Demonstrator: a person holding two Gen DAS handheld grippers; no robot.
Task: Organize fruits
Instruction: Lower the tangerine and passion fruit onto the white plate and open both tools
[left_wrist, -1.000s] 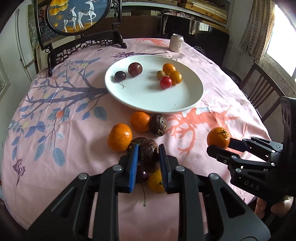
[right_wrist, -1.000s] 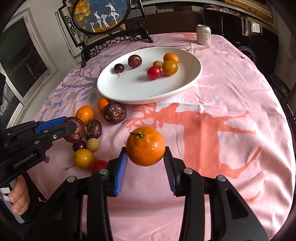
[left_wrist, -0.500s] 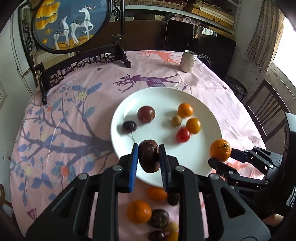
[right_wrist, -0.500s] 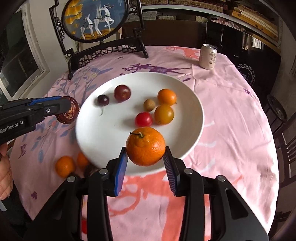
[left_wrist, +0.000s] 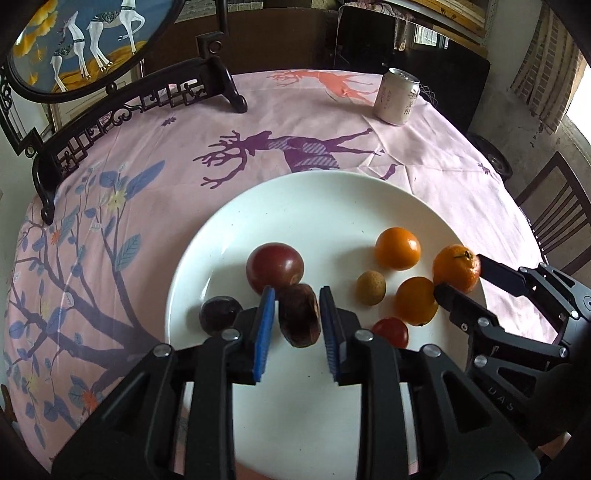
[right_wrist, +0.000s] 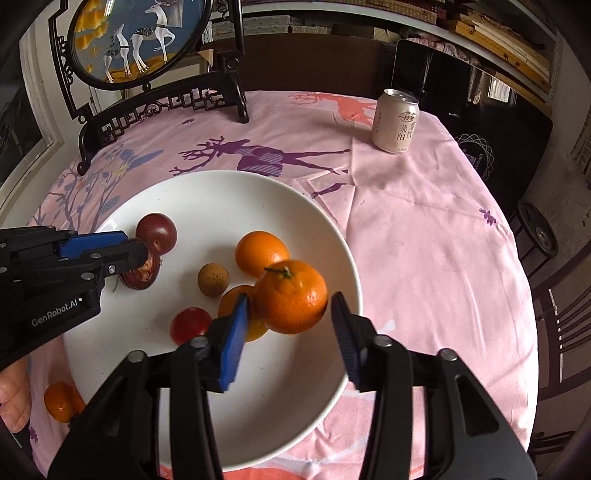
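Note:
A white plate (left_wrist: 295, 424) (right_wrist: 280, 417) holds a dark red tomato (left_wrist: 275, 266), a dark plum (left_wrist: 220, 313), two oranges (left_wrist: 398, 247), a small tan fruit (left_wrist: 371, 287) and a red tomato (left_wrist: 390, 331). My left gripper (left_wrist: 297, 319) is over the plate with a brown passion fruit (left_wrist: 299, 314) between its fingers; gaps show on both sides. My right gripper (right_wrist: 290, 321) is over the plate's right part; the stemmed tangerine (right_wrist: 290, 296) sits between its spread fingers with a gap on the right.
A drink can (right_wrist: 395, 121) stands at the back right of the pink tablecloth. A framed deer screen on a black stand (left_wrist: 122, 99) stands at the back left. More oranges (right_wrist: 59, 401) lie on the cloth left of the plate. A chair (left_wrist: 554, 218) is at the right.
Both grippers moved forward and down over the plate with their fruit. The fingers of both have spread, loosening their hold on the passion fruit and the tangerine.

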